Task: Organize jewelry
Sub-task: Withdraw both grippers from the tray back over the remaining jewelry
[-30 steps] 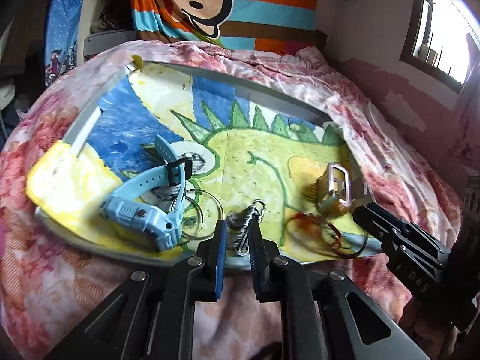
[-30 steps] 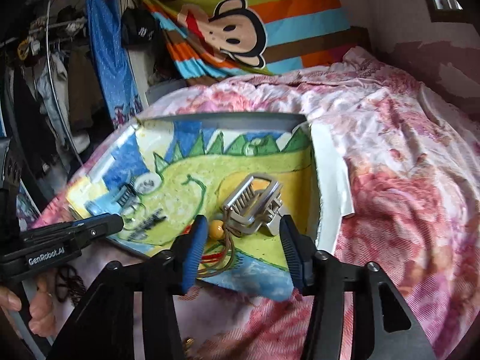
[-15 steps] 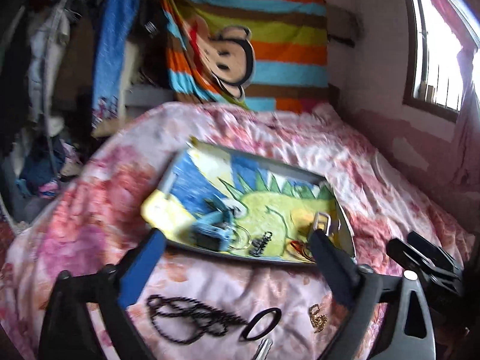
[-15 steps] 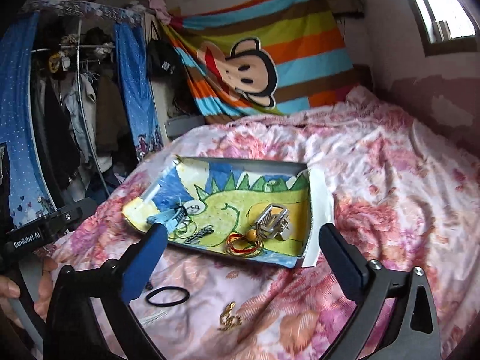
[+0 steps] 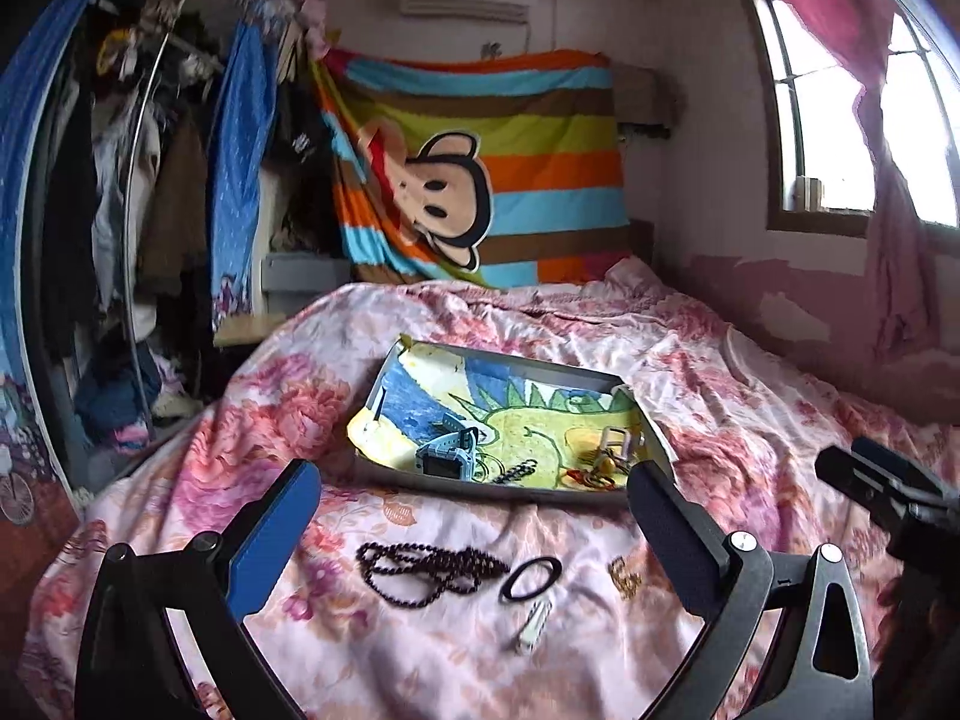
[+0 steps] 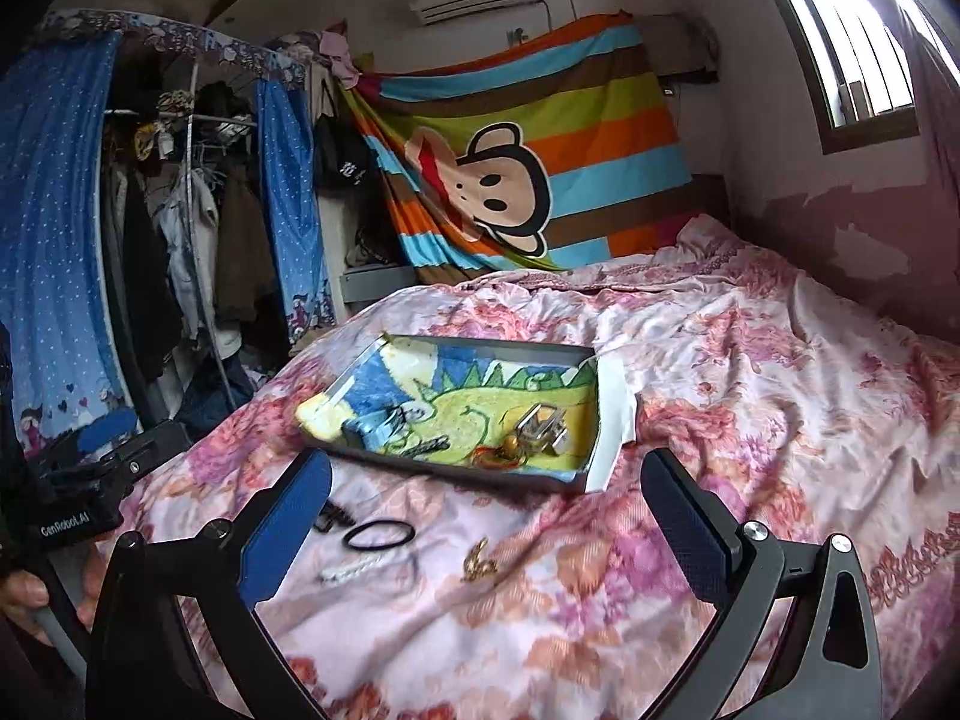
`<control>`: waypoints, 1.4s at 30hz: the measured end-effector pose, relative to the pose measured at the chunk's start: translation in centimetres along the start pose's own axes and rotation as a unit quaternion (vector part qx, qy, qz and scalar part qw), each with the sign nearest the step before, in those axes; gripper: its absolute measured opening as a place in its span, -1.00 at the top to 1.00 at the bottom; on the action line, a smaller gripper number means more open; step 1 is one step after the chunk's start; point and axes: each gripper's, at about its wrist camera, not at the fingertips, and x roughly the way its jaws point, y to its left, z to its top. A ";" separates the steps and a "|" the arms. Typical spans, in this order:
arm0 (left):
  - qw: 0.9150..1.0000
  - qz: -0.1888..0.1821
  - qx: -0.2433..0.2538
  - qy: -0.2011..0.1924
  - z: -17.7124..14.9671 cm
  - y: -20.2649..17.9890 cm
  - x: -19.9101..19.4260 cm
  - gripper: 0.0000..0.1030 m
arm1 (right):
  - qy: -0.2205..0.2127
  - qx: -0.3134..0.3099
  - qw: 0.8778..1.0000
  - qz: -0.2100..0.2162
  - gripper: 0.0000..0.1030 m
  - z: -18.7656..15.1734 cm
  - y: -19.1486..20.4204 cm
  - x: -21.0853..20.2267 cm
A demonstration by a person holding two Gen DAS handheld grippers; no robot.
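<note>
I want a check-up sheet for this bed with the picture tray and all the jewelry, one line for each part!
Surface: pink flowered bedspread, rumpled.
Job's things: shallow grey tray with dinosaur drawing holds light-blue watch, silver clip, red-orange cord; on the bedspread lie dark bead necklace, black hair tie, small gold piece, white clip.
Clutter: nothing seen.
Grippers: left gripper open, empty; right gripper open, empty.
Cables: nothing seen.
Surroundings: striped monkey blanket, clothes rack, window.
</note>
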 end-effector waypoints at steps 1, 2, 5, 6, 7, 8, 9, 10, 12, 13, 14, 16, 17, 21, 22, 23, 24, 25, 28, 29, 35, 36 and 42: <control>1.000 0.000 0.011 -0.004 -0.2 -0.2 -0.7 -1.00 | 0.002 -0.003 1.000 0.001 -0.97 -0.2 0.1 -0.4; 1.000 -0.001 0.020 -0.008 -0.4 -0.4 -1.3 -1.00 | 0.004 -0.006 1.000 0.003 -0.97 -0.4 0.3 -0.9; 0.998 0.004 0.058 -0.019 -1.2 -1.1 -3.2 -1.00 | 0.012 -0.011 1.000 0.011 -0.97 -1.2 0.7 -2.0; 0.997 0.005 0.068 -0.020 -1.6 -1.2 -3.7 -1.00 | 0.014 -0.010 1.000 0.013 -0.97 -1.4 0.7 -2.4; 0.997 0.005 0.073 -0.020 -1.9 -1.2 -4.1 -1.00 | 0.016 -0.009 1.000 0.014 -0.97 -1.7 0.8 -2.7; 0.997 0.007 0.077 -0.019 -2.2 -1.1 -4.4 -1.00 | 0.019 -0.008 1.000 0.015 -0.97 -1.9 0.8 -3.0; 0.997 0.009 0.078 -0.017 -2.6 -1.0 -4.6 -1.00 | 0.021 -0.008 1.000 0.015 -0.97 -2.2 0.9 -3.1; 0.997 0.011 0.076 -0.010 -2.9 -0.7 -4.8 -1.00 | 0.024 -0.009 1.000 0.014 -0.97 -2.5 1.0 -3.3; 0.998 0.009 0.063 0.000 -3.0 0.0 -5.0 -1.00 | 0.029 -0.014 0.999 0.013 -0.97 -2.9 1.2 -3.5; 0.999 0.006 0.051 0.002 -3.0 0.4 -5.1 -0.99 | 0.031 -0.017 0.999 0.012 -0.97 -3.1 1.3 -3.4; 0.999 0.006 0.044 0.002 -3.1 0.7 -5.2 -1.00 | 0.036 -0.019 0.999 0.011 -0.97 -3.3 1.4 -3.4; 0.999 0.013 0.037 0.004 -3.3 1.2 -5.4 -1.00 | 0.045 -0.022 0.999 0.014 -0.97 -3.5 1.7 -2.9; 0.999 0.017 0.034 0.008 -3.3 1.5 -5.3 -1.00 | 0.053 -0.025 0.998 0.013 -0.97 -3.6 1.9 -2.5; 0.998 0.023 0.012 0.048 -4.0 2.9 -4.0 -1.00 | 0.092 -0.040 0.995 -0.021 -0.97 -4.7 2.2 -0.9; 0.998 0.023 0.006 0.058 -4.1 3.2 -3.6 -1.00 | 0.105 -0.040 0.993 -0.025 -0.97 -5.0 2.1 -0.5; 0.997 0.021 -0.004 0.070 -4.2 3.6 -3.2 -1.00 | 0.117 -0.036 0.992 -0.027 -0.97 -5.3 1.9 0.0; 0.997 0.020 -0.012 0.079 -4.4 3.9 -2.9 -1.00 | 0.127 -0.030 0.991 -0.027 -0.97 -5.5 1.8 0.3; 0.995 0.018 -0.022 0.091 -4.6 4.2 -2.5 -1.00 | 0.136 -0.023 0.990 -0.026 -0.97 -5.7 1.6 0.6; 0.992 0.013 -0.042 0.114 -5.1 4.9 -1.8 -1.00 | 0.155 -0.012 0.988 -0.024 -0.97 -6.2 1.2 1.2; 0.992 0.014 -0.046 0.118 -5.3 5.1 -1.7 -1.00 | 0.157 -0.012 0.987 -0.023 -0.97 -6.4 1.2 1.3; 0.991 0.024 -0.034 0.127 -5.7 4.8 -1.4 -1.00 | 0.167 -0.018 0.986 -0.013 -0.97 -6.8 1.7 1.7; 0.991 0.025 -0.031 0.129 -5.7 4.7 -1.3 -1.00 | 0.170 -0.020 0.985 -0.010 -0.97 -6.9 1.8 1.9; 0.988 0.028 -0.012 0.148 -5.9 4.4 -0.1 -1.00 | 0.200 -0.033 0.979 0.008 -0.97 -7.4 2.3 3.1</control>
